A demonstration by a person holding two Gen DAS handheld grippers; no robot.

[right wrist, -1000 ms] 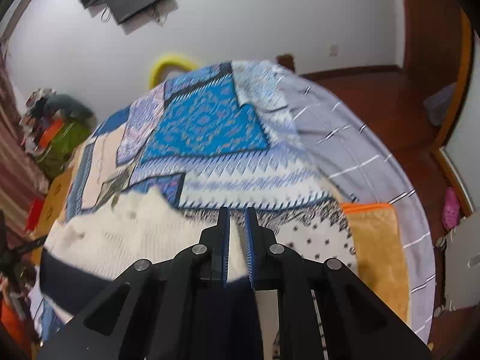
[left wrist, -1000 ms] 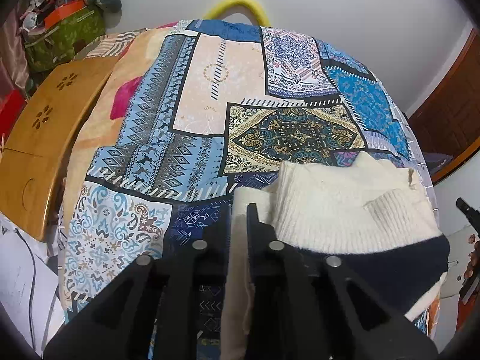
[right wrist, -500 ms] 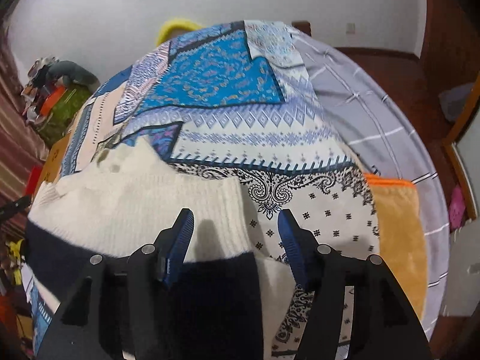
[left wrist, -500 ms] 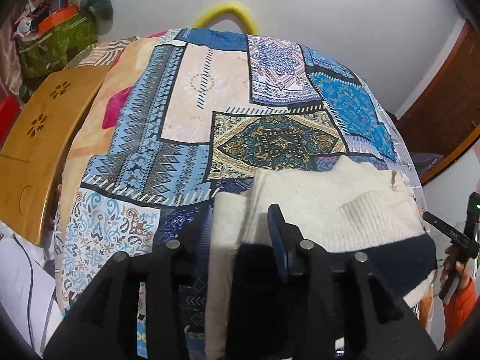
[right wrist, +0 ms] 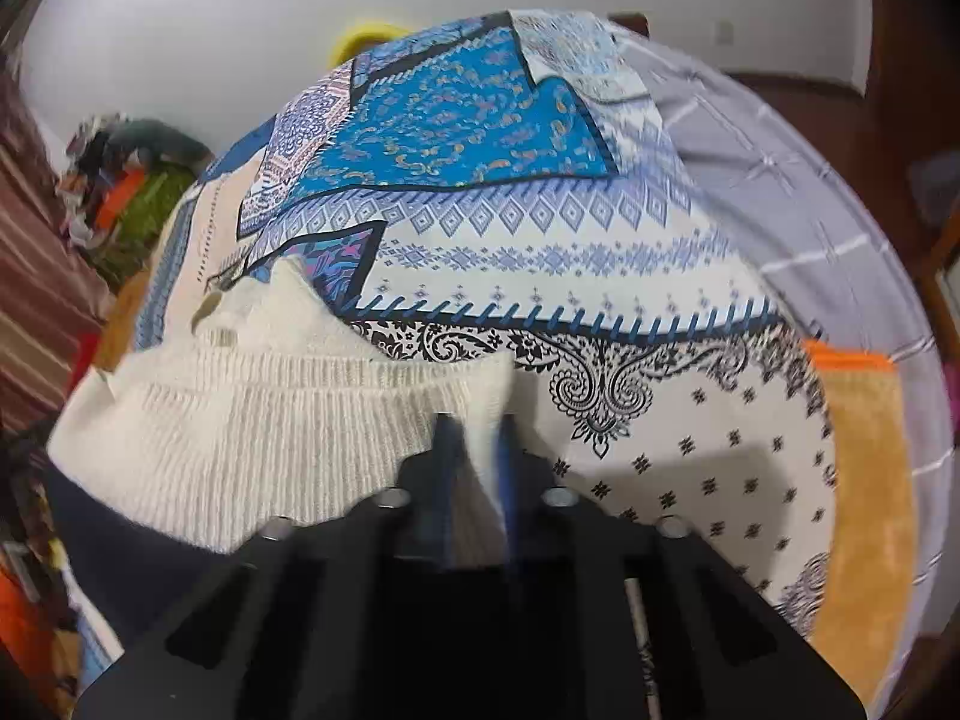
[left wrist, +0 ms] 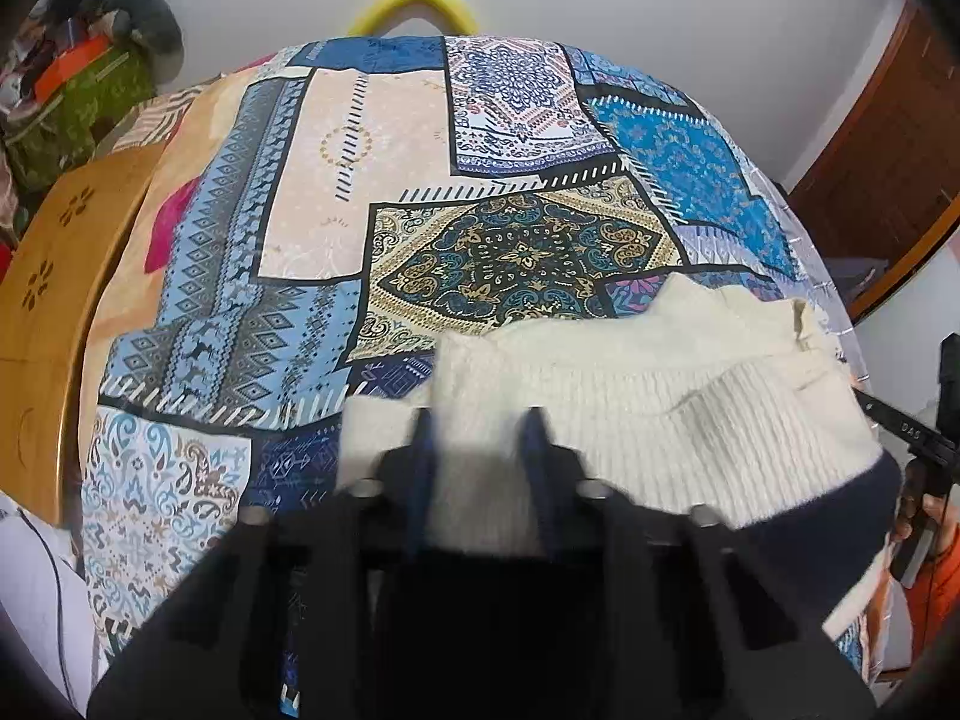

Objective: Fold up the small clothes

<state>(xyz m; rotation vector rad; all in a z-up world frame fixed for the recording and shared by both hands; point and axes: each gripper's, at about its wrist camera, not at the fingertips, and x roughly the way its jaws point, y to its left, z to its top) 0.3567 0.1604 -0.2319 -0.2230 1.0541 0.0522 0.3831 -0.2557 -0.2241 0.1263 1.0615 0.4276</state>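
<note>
Left wrist: wooden board (left wrist: 54,300); right wrist: orange towel (right wrist: 864,480)

Ahead of me a plain white wall (left wrist: 600,12) rises behind the bed, whose patchwork bedspread (left wrist: 510,252) of blue, cream and paisley panels fills most of what I see. A yellow hoop (left wrist: 414,0) peeks over its far edge. A wooden board (left wrist: 54,276) with flower cutouts leans alongside, a brown wooden door (left wrist: 888,138) stands opposite, and a grey striped sheet (right wrist: 780,180) and orange towel (right wrist: 864,480) lie at the bedspread's edge.
</note>
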